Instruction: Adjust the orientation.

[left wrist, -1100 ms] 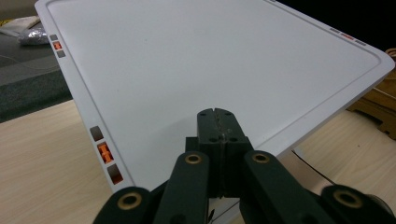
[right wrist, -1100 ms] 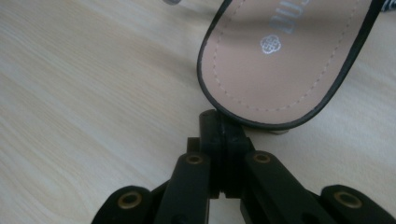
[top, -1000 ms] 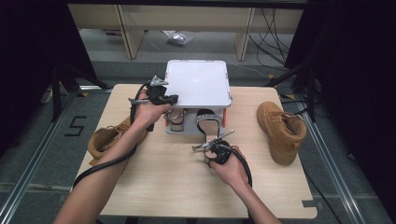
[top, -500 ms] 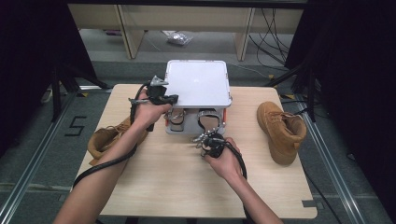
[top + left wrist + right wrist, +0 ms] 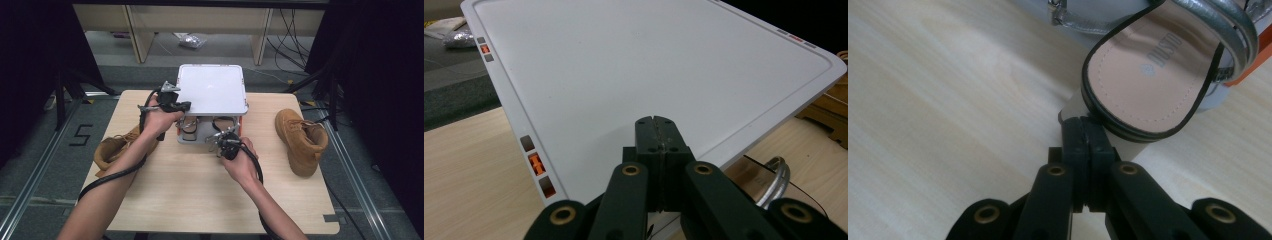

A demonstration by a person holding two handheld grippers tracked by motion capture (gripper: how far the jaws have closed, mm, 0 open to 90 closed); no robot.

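Sandal [image 5: 1153, 75] sits on the rack's lower shelf under the white lid [image 5: 649, 75], heel toward you. Your right hand-held gripper [image 5: 1083, 131] is pressed together at its heel; your left [image 5: 658, 131] rests closed on the lid. Next, open the right jaws and grip the heel.

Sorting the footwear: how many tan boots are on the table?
2: one boot at the table's left edge behind the left forearm, the other boot at the right side. Others may be hidden.

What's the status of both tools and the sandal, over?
Left tool shut, resting on white box lid. Right tool shut, tips at heel of silver-strapped sandal, nothing gripped. Tan boots off to the sides, path clear.
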